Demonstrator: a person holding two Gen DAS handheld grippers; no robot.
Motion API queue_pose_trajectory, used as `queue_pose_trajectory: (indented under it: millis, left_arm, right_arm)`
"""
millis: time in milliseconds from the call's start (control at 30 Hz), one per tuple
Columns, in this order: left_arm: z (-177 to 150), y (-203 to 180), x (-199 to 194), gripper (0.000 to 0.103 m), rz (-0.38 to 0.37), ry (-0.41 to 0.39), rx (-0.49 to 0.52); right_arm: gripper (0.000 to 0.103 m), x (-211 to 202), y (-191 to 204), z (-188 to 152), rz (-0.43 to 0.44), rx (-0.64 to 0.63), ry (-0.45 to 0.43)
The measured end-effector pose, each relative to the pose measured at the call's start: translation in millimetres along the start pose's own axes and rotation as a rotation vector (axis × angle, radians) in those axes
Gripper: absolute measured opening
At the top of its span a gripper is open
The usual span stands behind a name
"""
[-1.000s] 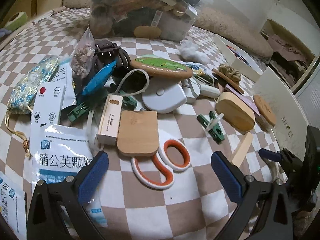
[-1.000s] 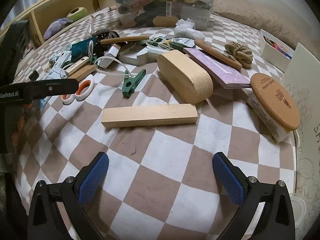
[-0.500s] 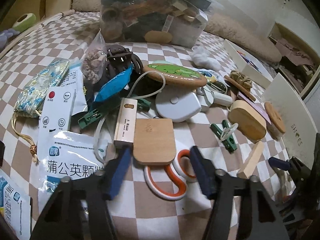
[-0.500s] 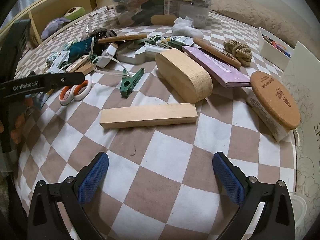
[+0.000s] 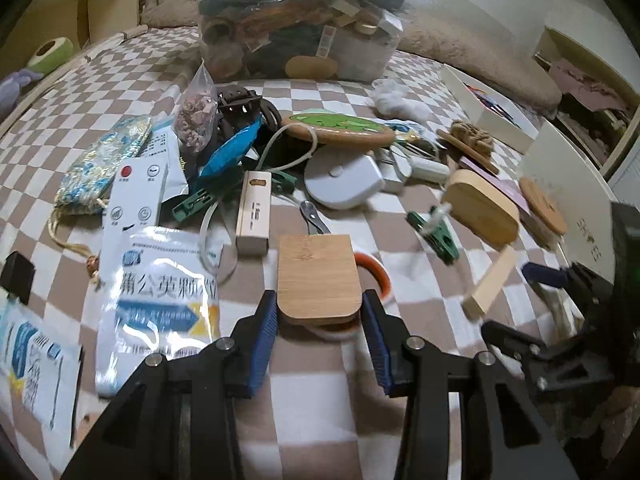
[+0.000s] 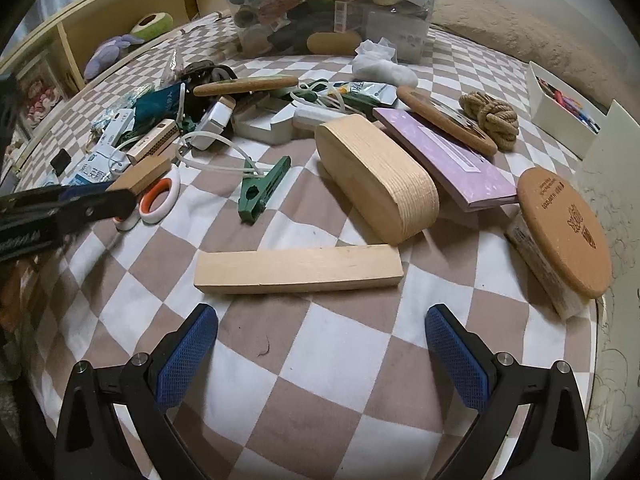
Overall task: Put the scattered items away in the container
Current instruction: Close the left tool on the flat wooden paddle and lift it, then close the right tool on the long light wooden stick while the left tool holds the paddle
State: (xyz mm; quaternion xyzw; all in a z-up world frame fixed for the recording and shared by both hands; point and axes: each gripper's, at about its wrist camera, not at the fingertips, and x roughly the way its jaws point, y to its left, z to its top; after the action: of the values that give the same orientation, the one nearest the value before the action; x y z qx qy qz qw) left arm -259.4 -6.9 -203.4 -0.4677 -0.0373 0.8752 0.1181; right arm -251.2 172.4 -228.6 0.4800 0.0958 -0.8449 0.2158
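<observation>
A flat bamboo board with a rounded near end lies across orange-and-white scissors on the checkered cloth. My left gripper is shut on the board, one blue pad against each long side. From the right wrist view the same board shows at the left gripper's tip. The clear container, heaped with items, stands at the back. My right gripper hangs open above bare cloth, just short of a long wooden block.
Scattered around are a medicine sachet, a white remote, a green clip, an oval wooden box, a purple notebook, a rope knot and a cork-topped brush. A white tray sits far right.
My left gripper went from wide open to shut, moving forward so its pads now clamp the bamboo board. The right gripper has stayed still and open.
</observation>
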Motion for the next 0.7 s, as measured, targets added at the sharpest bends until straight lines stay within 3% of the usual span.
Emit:
queue_pose_trajectory:
  millis: [200,433,533,700]
  left_arm:
    - [-19,-16,-21,0.042,-0.025,-0.015,0.033]
    - [-53,-37,-21,0.042,-0.033,0.050,0.100]
    - [-57,-42,-21,0.042,-0.006,0.043,0.131]
    - [-54,-37,-18,0.042,-0.016,0.036,0.101]
  right_arm:
    - [0.103,2,10,1,0.019,-0.026,0.003]
    - [0.103,6,8,6,0.039,-0.007,-0.001]
    - [0.103,8,8,9,0.043,0.001,-0.002]
    - [0.103,7,8,9,0.042,0.008,-0.006]
